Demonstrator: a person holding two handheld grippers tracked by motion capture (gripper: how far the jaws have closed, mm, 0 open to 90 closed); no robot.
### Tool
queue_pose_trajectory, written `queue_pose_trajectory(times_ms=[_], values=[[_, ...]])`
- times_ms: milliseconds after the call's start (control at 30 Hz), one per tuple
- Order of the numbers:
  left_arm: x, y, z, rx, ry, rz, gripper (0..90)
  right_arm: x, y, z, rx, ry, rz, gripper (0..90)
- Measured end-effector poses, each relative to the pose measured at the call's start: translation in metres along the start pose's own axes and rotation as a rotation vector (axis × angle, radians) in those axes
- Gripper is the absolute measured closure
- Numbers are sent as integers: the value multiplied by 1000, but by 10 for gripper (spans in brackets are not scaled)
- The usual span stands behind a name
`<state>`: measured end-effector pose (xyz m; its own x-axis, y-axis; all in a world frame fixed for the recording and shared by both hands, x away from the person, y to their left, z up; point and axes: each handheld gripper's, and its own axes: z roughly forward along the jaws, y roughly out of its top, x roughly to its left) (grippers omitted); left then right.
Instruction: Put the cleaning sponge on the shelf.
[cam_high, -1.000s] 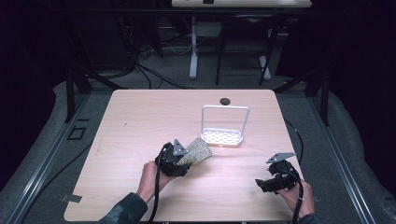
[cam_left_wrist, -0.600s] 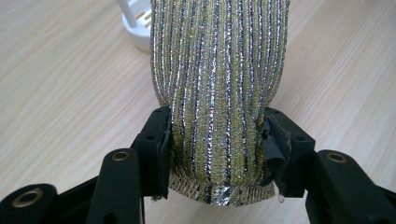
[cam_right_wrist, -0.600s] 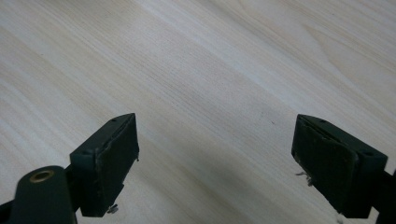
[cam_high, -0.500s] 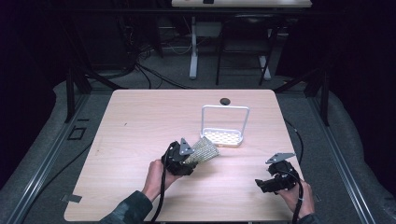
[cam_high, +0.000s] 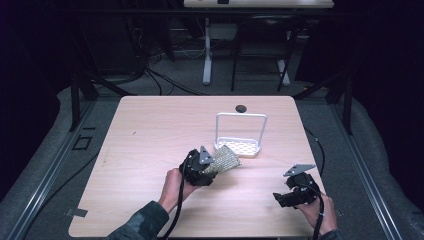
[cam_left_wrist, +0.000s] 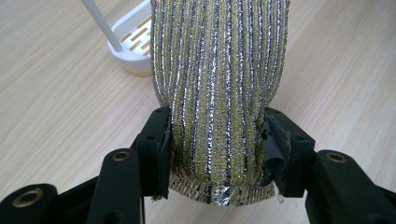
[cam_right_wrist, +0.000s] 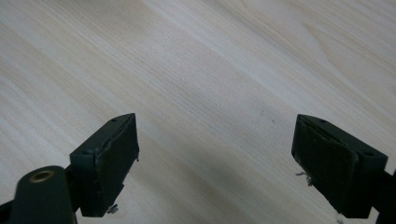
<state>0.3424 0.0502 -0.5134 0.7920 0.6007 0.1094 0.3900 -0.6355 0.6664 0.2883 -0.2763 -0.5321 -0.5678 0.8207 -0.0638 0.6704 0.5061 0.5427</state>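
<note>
- Gripping a glittery scouring pad (cam_left_wrist: 219, 93), woven in gold and silver stripes with dark lines between, the left gripper (cam_high: 205, 167) has both black pads pressed into the sponge's sides, which bulge a little above the pinch.
- From the high view the sponge (cam_high: 225, 161) sticks out of that gripper toward the far right, lifted off the light wooden table (cam_high: 150, 130), with its free end just beside the near edge of the white rack.
- The white plastic rack (cam_high: 241, 145) has a slotted tray for a base and a tall rectangular wire handle arching over it; it stands upright near the middle of the table, a bit to the right.
- In the left gripper view a rounded corner of that slotted tray (cam_left_wrist: 133, 44) and one white upright rod show just past the sponge's left edge; I cannot tell whether sponge and rack touch.
- The right gripper (cam_high: 295, 194) sits low at the near right corner of the table, well apart from the sponge and the rack.
- Its two black pads (cam_right_wrist: 112, 158) stand spread wide with only bare wood grain between them, pinching nothing.
- A small round black object (cam_high: 241, 108) lies on the table near the far edge, behind the rack.
</note>
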Motion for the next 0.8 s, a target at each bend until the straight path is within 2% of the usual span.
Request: queue_pose_trajectory(times_ms=[367,400,500,800], values=[[3,6,10,-7,4,-18,486,1,0,-2,-12,-9,-6,140],[4,9,13,-17,-9,-30,486,1,0,-2,-9,-7,-6,140],[4,12,18,-16,-13,-32,487,1,0,-2,-9,-6,-6,140],[8,20,27,-23,-1,-37,485,-2,-1,-3,-10,-13,6,141]])
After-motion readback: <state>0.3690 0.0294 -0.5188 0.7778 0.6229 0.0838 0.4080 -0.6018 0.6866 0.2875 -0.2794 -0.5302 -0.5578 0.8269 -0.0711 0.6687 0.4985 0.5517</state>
